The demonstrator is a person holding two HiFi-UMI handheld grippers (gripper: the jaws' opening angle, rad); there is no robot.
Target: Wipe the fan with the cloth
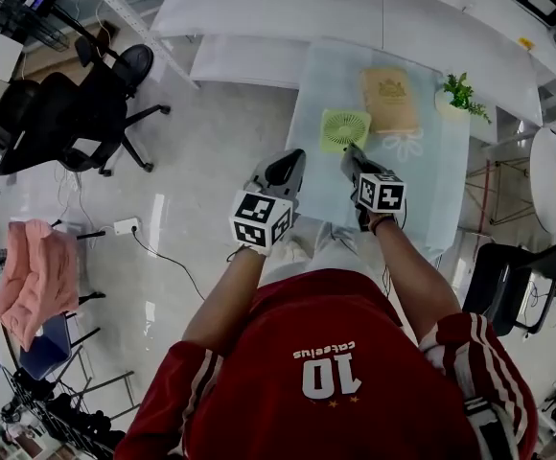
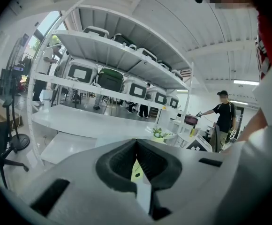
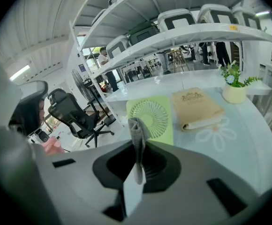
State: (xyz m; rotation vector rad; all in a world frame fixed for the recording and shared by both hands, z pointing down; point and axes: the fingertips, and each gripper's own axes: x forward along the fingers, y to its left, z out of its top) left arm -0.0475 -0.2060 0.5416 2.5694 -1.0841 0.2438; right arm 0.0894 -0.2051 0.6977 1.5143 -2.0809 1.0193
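A flat light-green fan (image 1: pixel 344 128) lies on the pale glass table (image 1: pixel 433 185), near its left edge. My right gripper (image 1: pixel 352 156) hovers just short of the fan, shut on a narrow grey cloth (image 3: pixel 137 134) that sticks up out of its jaws. In the right gripper view the fan (image 3: pixel 152 117) lies directly beyond the cloth. My left gripper (image 1: pixel 293 159) is held over the table's left edge, to the left of the fan. Its jaws (image 2: pixel 136 144) are shut with nothing in them, and only a sliver of green shows behind them.
A tan folded item (image 1: pixel 390 99) lies right of the fan, and a small potted plant (image 1: pixel 460 94) stands at the far right corner. Black office chairs (image 1: pixel 86 113) stand on the floor to the left. White shelving (image 3: pixel 192 34) runs behind the table. A person (image 2: pixel 225 116) stands in the distance.
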